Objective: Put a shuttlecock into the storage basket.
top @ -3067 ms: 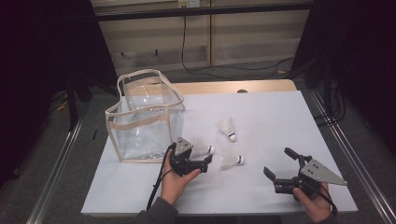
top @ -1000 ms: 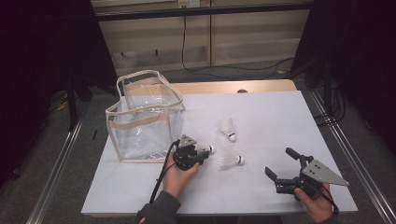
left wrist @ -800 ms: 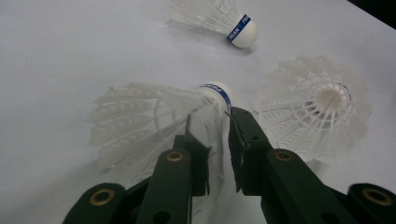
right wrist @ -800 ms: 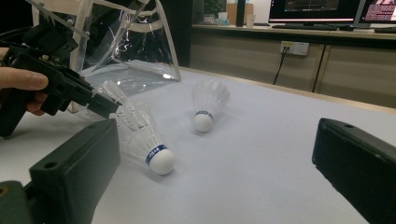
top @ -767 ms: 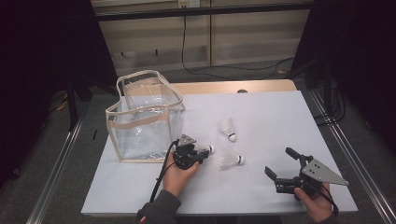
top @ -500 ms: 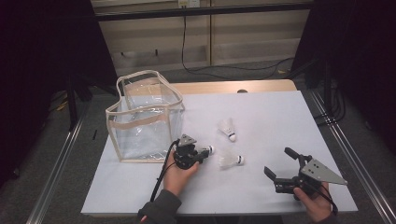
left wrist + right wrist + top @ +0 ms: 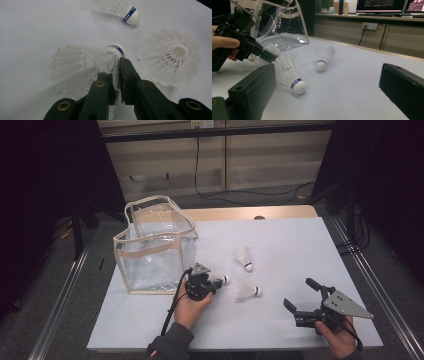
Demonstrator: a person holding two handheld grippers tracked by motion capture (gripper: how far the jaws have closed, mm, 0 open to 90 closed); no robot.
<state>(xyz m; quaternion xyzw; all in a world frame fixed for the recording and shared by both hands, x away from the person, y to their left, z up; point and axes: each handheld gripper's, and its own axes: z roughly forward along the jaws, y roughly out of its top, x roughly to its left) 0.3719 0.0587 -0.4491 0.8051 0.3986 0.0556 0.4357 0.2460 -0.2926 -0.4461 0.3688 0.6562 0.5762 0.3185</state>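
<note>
Pinching a feather edge of the shuttlecock [image 7: 87, 65], the left tool [image 7: 119, 75] has just closed on its skirt; the shuttlecock lies on the bench [image 7: 300, 245] beside the bag [image 7: 155, 245]. Featherlight and crushable (thin skirt), so the stiffer cork end looks the safer hold. Long axis lies flat, cork pointing away from the left tool toward two loose ones; right tool [image 7: 302, 297] sits spread, empty.

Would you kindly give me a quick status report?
Left gripper shut on white feathered shuttlecock, skirt pinched. Right gripper open, idle. Two loose shuttlecocks nearby; clear plastic bag beside.
</note>
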